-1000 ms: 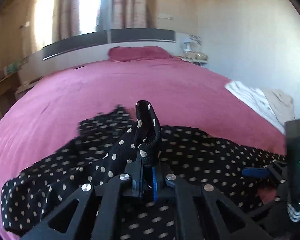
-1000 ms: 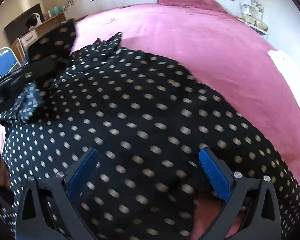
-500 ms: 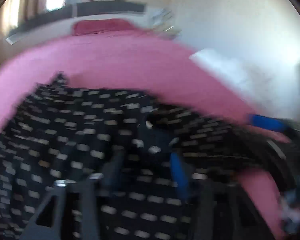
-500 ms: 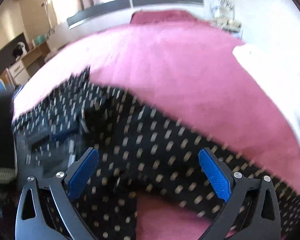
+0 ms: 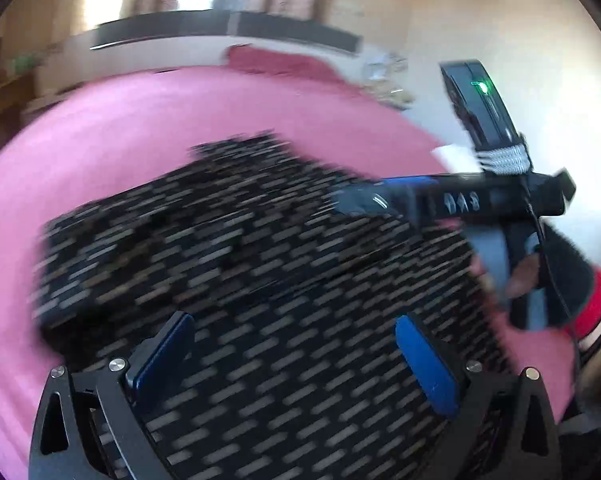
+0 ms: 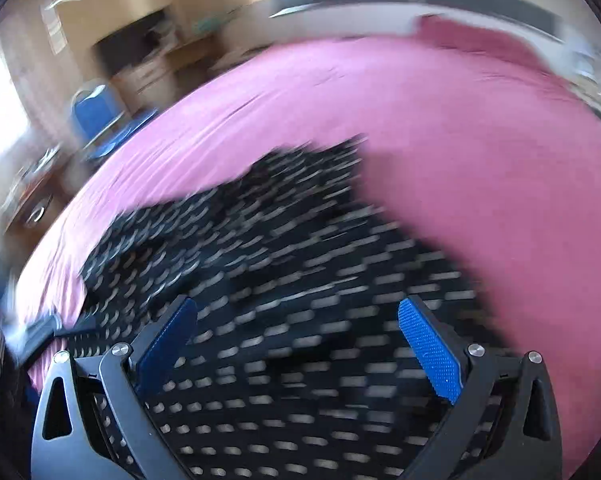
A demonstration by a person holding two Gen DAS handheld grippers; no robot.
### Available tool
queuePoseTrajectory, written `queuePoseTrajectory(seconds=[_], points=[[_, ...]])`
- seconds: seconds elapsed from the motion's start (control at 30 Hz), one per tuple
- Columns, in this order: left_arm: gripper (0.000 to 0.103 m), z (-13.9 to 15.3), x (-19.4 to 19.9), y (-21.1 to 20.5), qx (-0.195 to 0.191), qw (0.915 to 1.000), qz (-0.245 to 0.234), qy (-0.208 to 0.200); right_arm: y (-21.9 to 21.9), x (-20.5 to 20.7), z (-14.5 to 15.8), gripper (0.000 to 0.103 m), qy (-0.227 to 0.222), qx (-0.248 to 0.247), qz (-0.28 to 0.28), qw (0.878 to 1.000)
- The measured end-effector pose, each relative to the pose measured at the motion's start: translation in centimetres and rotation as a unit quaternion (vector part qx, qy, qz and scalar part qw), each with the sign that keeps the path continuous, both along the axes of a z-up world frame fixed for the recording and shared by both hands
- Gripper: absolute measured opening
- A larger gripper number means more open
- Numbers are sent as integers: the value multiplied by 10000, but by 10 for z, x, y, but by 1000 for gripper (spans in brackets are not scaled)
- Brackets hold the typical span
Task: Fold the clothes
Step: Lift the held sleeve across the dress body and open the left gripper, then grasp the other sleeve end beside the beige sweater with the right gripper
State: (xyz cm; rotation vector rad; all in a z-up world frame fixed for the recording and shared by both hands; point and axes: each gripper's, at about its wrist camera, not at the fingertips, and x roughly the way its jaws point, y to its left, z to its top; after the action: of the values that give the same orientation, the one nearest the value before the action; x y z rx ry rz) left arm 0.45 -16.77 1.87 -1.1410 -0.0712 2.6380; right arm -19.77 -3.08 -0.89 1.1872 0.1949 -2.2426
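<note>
Garment: black fabric with pale polka dots [image 5: 268, 280], lying spread and rumpled on the bed, filling centre and lower half of the left wrist view; same cloth [image 6: 284, 300] fills centre and lower left of the right wrist view; dots smeared into streaks by motion blur, folds hard to read
Garment edge: far edge ragged, at mid-frame in both views; bare pink sheet beyond it
Left gripper: black frame, two blue pads [image 5: 296, 360], bottom of the left wrist view; jaws spread wide, nothing between the pads, cloth lies beneath them; whether they touch it, cannot tell
Right gripper: same build [image 6: 296, 356], bottom of the right wrist view; jaws spread wide, holding nothing, over the dotted cloth
Right gripper, seen from the left: black body with green light, right of frame, blue-tipped finger [image 5: 404, 188] reaching left over the garment's right part
Hand: on that gripper's handle [image 5: 524, 276], lower right of the left wrist view, dark sleeve with a red and white cuff
Bed: pink sheet [image 5: 120, 128] over the whole mattress, pink pillow [image 5: 280, 62] at top centre below a dark headboard strip
Room: blue chair [image 6: 96, 112] and wooden furniture, upper left of the right wrist view, blurred
</note>
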Motion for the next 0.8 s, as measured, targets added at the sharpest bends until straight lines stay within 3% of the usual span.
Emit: queuePoseTrajectory(seconds=[0.13,0.27,0.37,0.5,0.53,0.63,0.73,0.8], points=[[103,10,-6,-31,-152,9990,355,204,2,-6,-39,102,-367,653,-481,9960],[103,27,-41,-31,-469,9951,623,611,22,-2,-40,102,-421,525,-738,9950],[103,10,-81,-40,-757,9919,953,358,15,-2,-28,102,-247,429,-836,9953],[103,-44,-110,-77,-791,9880,1197,-573,4,6,-18,102,96,436,-836,9955],[103,-46,-107,-83,-649,9898,1153,-530,3,5,-23,102,57,629,-877,9941],[103,-25,-90,-86,-775,9896,1196,-188,6,-1,-37,103,-195,837,-994,9913],[103,-1,-73,-84,-856,9871,1329,236,1,6,-16,103,203,891,-1063,9901],[103,-3,-79,-76,-876,9885,1225,164,-4,13,-8,103,375,848,-1089,9897]])
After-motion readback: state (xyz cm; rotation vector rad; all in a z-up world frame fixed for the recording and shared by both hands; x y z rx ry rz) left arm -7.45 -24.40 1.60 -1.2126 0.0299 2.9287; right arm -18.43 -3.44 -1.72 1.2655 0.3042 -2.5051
